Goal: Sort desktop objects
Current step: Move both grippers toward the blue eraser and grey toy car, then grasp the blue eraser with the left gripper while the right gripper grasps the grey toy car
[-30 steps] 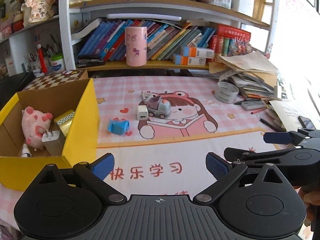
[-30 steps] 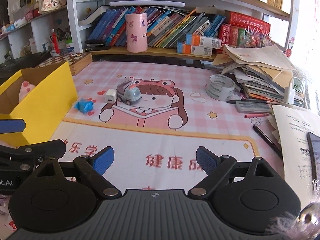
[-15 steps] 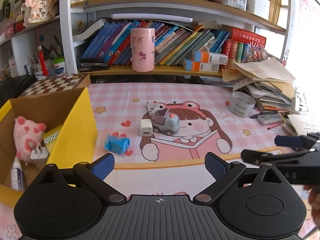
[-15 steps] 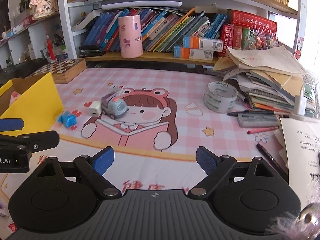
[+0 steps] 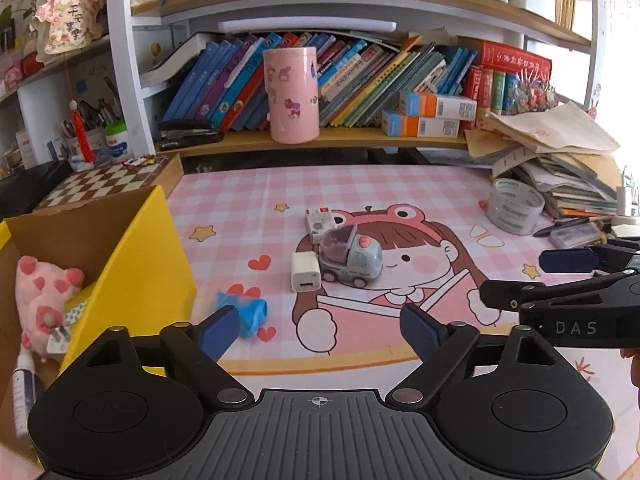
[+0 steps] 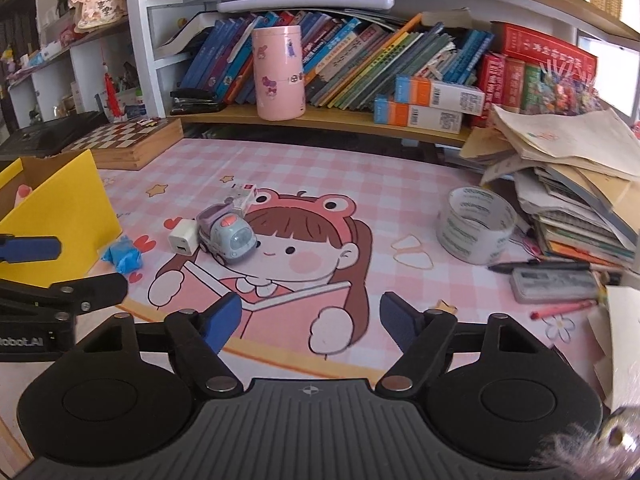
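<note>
The left hand-held gripper [image 5: 316, 326] is hovering above the front part of the bench [image 5: 240, 200], and its jaws have just been closing a little, but nothing is between them; it is released and is grasping nothing. The right hand-held gripper [image 6: 310, 318] is doing the same beside it: its jaws have just been narrowing, and only the pink mat is showing in the gap. I think both are narrowing to fit small things, because the loose objects ahead are all small.

The things to sort are lying in the middle of the mat. A grey toy car [image 5: 351, 259] is standing there, with a white charger cube [image 5: 305, 272] touching its left side and a small white box [image 5: 320, 220] just behind it. A crumpled blue wrapper [image 5: 250, 314] is lying just beside the yellow box [image 5: 132, 264], close to the left gripper's left finger. The yellow box is standing open at the left edge, probably as the collecting place, since a pink plush toy [image 5: 42, 296] and some other small things are already lying in it.

A roll of clear tape [image 6: 476, 224] is lying at the right, near the paper pile [image 6: 568, 184], well apart from the car group. Probably the right gripper is heading for the car group, while the left is aiming at the wrapper.
</note>
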Motion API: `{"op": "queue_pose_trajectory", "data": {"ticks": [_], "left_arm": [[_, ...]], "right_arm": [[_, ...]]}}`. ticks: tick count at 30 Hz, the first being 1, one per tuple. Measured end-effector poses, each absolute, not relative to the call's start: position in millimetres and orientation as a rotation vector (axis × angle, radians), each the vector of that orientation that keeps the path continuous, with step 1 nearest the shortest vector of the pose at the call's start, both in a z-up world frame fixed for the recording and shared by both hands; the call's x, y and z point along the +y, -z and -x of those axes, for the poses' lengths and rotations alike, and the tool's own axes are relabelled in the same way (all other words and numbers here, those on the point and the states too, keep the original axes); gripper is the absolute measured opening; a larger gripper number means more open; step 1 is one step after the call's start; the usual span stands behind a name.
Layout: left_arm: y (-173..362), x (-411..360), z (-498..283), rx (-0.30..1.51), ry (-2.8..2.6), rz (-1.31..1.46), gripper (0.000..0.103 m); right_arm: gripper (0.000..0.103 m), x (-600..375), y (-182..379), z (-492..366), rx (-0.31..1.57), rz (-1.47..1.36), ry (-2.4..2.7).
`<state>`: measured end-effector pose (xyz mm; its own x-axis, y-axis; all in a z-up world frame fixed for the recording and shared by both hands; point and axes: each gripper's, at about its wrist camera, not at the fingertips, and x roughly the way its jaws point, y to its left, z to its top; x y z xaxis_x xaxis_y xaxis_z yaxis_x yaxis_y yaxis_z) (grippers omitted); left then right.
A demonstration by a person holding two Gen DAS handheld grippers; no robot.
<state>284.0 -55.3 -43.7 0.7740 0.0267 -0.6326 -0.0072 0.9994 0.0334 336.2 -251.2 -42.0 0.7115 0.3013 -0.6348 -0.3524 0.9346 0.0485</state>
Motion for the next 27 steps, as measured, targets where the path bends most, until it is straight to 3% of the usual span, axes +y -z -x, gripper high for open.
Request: {"op": "queue_pose_trajectory", "data": {"ticks": [5,15,20,27], "left_arm": [[55,-51,-301,0.719,-0.027,-0.025,0.076],[73,-33,-337,0.754,-0.161,-0.003,0.075],[86,-24,-351,0.776,-0.220,0.005,0.065],[93,-27,-361,0.767,-0.229,-0.042,0.065]], "right_arm": [[0.071,-242,49,-350,0.704,0.095,-0.385],[0.071,-223,62,-381,0.716,0.127,-0.430],[0.071,-216,58,-391,0.712,0.143,-0.454],[0.071,-204,55,-401,0.715,0.178,-0.510]]}}
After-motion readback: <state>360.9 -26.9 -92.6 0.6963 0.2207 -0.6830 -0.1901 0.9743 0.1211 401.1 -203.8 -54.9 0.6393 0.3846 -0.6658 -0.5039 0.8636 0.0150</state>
